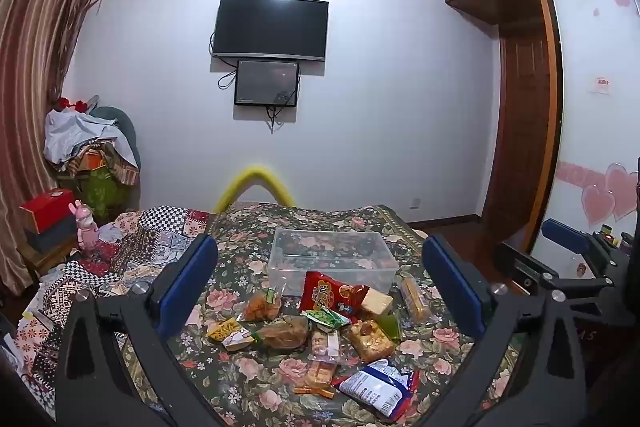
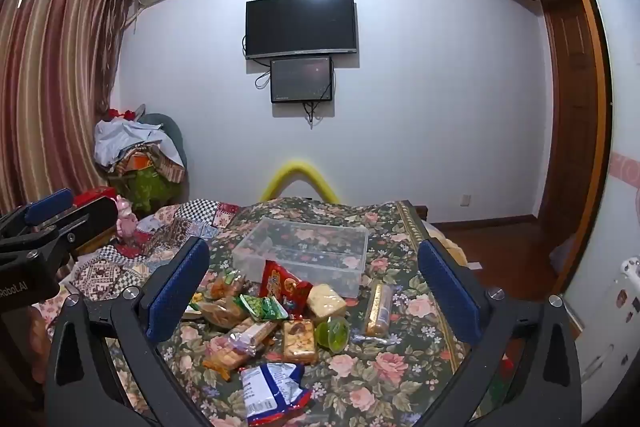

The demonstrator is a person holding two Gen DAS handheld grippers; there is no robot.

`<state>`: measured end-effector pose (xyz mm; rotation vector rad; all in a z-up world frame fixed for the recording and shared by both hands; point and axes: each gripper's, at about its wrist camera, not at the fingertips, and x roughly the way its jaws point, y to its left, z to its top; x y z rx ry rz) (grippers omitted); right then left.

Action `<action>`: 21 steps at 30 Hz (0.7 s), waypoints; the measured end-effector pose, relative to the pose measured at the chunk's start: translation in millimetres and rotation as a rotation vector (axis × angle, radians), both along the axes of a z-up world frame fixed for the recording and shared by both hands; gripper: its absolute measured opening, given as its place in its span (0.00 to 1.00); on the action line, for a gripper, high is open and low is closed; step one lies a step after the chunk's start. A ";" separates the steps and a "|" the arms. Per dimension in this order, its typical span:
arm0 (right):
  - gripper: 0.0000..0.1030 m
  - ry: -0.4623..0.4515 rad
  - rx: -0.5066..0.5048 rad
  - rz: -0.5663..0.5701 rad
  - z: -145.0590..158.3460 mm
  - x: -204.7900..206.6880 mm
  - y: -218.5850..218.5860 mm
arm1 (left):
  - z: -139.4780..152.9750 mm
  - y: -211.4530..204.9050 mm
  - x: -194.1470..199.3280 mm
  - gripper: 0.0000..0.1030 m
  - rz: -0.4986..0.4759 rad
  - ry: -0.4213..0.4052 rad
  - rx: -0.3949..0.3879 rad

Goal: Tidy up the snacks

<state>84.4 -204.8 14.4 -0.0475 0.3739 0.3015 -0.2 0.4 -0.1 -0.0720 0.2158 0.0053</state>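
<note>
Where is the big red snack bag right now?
The red snack bag leans against the near wall of the clear plastic box mid-frame in both wrist views, on the flowery cloth, just left of a pale yellow cake packet.

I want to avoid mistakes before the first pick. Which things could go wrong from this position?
1. The snacks lie piled and touching: closing on the red bag may drag the green packet along.
2. The clear bin sits on a soft floral cover, so a bump could shift it.
3. The left gripper and right gripper hang close together, both open, and might collide.
</note>
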 end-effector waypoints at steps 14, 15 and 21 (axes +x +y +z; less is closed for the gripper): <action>1.00 -0.007 -0.002 0.002 0.1 -0.8 -0.2 | 2.4 -2.6 2.0 1.00 0.005 0.013 -0.003; 1.00 -0.007 -0.002 0.002 0.1 -0.7 -0.3 | 1.0 -1.5 2.2 1.00 0.001 0.013 -0.005; 1.00 -0.007 -0.002 0.002 -0.3 -1.3 -0.5 | -2.7 0.7 3.0 1.00 -0.005 0.001 -0.003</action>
